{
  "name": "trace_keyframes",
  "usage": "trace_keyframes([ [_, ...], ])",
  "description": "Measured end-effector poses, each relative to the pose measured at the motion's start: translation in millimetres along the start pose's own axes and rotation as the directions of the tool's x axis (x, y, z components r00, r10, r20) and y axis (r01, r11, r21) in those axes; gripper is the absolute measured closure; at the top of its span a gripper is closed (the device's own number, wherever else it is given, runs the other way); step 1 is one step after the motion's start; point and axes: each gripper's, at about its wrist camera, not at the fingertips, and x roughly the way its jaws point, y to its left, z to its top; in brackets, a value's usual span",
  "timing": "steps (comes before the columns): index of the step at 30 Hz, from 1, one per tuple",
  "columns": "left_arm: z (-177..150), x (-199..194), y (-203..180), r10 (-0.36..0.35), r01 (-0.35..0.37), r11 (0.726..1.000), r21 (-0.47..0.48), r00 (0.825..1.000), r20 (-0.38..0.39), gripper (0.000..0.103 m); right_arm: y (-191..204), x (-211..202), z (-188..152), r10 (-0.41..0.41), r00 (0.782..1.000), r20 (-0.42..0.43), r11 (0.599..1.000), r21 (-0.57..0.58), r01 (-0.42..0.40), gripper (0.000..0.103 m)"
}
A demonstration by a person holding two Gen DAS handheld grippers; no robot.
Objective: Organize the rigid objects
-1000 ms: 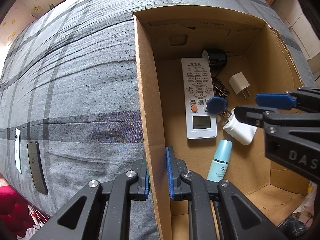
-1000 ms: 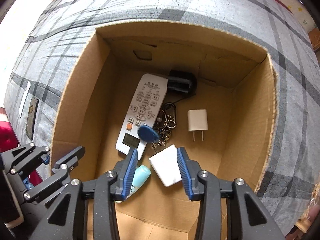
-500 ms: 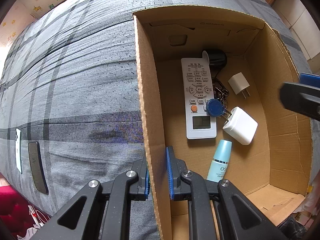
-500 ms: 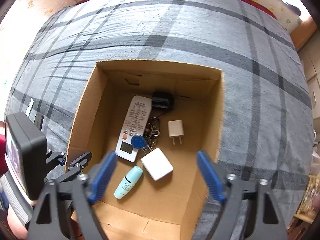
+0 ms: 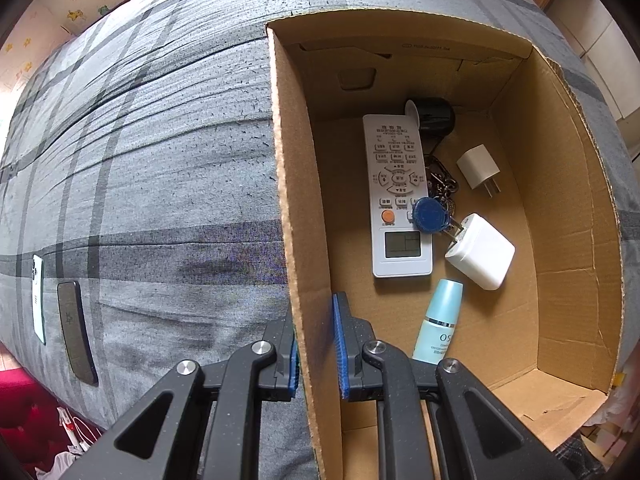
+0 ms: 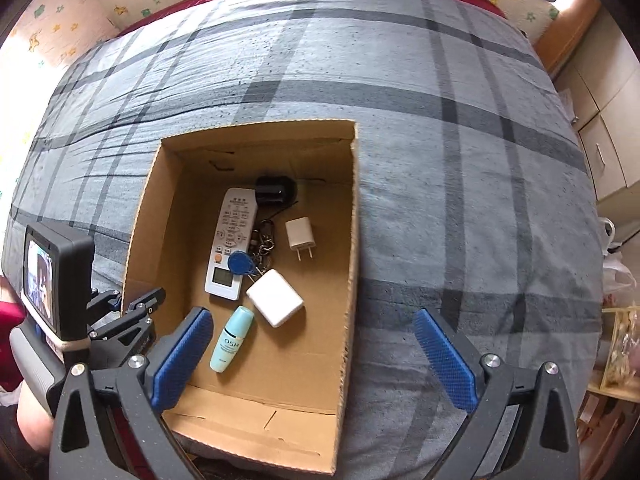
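Note:
An open cardboard box (image 6: 352, 216) (image 5: 304, 184) lies on a grey plaid bed. In it are a white remote (image 6: 232, 244) (image 5: 398, 196), a blue key fob with keys (image 6: 241, 263) (image 5: 430, 214), a big white charger (image 6: 275, 298) (image 5: 480, 252), a small white plug (image 6: 300, 234) (image 5: 478, 168), a teal bottle (image 6: 232, 340) (image 5: 440, 320) and a black object (image 6: 276, 190) (image 5: 434, 114). My left gripper (image 5: 316, 344) (image 6: 134, 300) is shut on the box's left wall. My right gripper (image 6: 316, 356) is open wide and empty, high above the box's near right edge.
Two phones, one white (image 5: 38, 298) and one dark (image 5: 76, 332), lie on the bed (image 6: 440, 92) left of the box. Cabinets (image 6: 608, 128) stand to the right. Bags (image 6: 620, 320) sit by the bed's right side.
My right gripper let go of the big white charger in the box, opened wide and pulled up and back, out of the left wrist view. The left gripper has not moved.

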Motion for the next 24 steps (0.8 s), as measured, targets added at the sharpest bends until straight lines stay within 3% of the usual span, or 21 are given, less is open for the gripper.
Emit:
trace_keyframes([
  [3, 0, -1, -1, 0.003, -0.003, 1.0, 0.006, 1.0, 0.0, 0.086, -4, -6, -3, 0.001, 1.0, 0.01, 1.0, 0.01, -0.001, 0.0],
  [4, 1, -2, -1, 0.016, -0.016, 1.0, 0.007, 1.0, 0.003, 0.08, -5, -8, -3, 0.001, 1.0, 0.013, 1.0, 0.012, -0.001, 0.0],
  [5, 1, -4, -1, 0.026, -0.026, 1.0, 0.006, 1.0, 0.007, 0.071, -5, -10, -4, 0.0, 1.0, 0.016, 1.0, 0.013, 0.0, 0.0],
  [6, 1, -8, 0, 0.041, -0.04, 0.999, -0.006, 0.999, 0.016, 0.044, -6, -13, -6, -0.002, 1.0, 0.02, 1.0, 0.013, 0.002, 0.0],
  [7, 1, -11, 1, 0.039, -0.039, 0.999, -0.015, 0.999, 0.024, 0.027, -6, -14, -7, -0.005, 1.0, 0.023, 1.0, 0.014, 0.004, 0.0],
  [13, 3, -38, 14, 0.058, -0.054, 0.997, -0.062, 0.996, 0.061, 0.0, -7, -29, -11, -0.004, 0.999, 0.038, 1.0, 0.005, 0.004, 0.0],
  [17, 0, -59, 16, 0.036, -0.03, 0.996, -0.079, 0.997, 0.075, 0.0, -8, -42, -14, -0.007, 0.998, 0.056, 1.0, -0.003, 0.007, 0.0],
  [24, -12, -107, 7, 0.061, -0.052, 0.996, -0.076, 0.992, 0.111, 0.0, -9, -72, -19, -0.001, 0.996, 0.089, 1.0, -0.03, 0.004, 0.0],
])
